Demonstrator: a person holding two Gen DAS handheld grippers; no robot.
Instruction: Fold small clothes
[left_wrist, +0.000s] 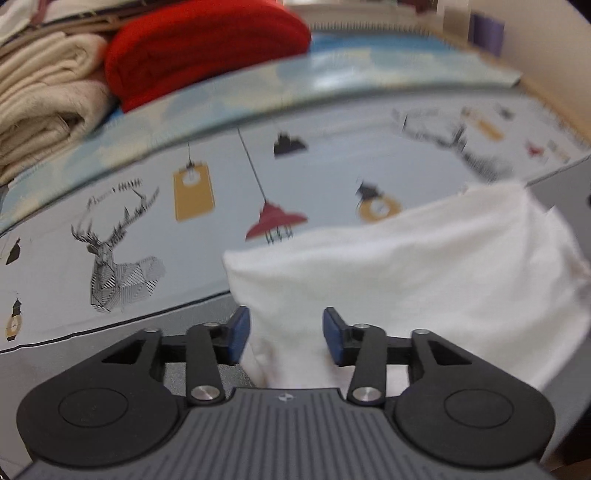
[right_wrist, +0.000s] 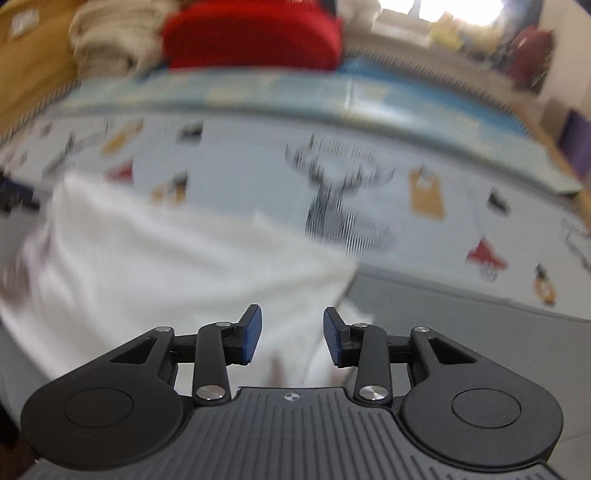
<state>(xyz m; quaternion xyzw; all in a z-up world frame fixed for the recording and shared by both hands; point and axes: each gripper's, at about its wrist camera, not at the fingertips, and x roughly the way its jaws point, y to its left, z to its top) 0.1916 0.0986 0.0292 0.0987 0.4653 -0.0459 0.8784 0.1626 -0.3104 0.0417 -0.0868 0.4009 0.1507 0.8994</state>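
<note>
A small white garment lies folded over on the printed table cover, reaching onto the grey strip at the near edge. My left gripper hovers over the garment's left near corner. Its blue pads stand apart, with white fabric showing in the gap and neither pad pressing on it. In the right wrist view the same garment fills the left half. My right gripper is open above its right near corner, pads clear of the cloth. Both views are blurred.
A folded red cloth and a stack of cream towels sit at the back, also seen as red cloth and towels. A pale blue mat lies behind the deer-and-lamp cover.
</note>
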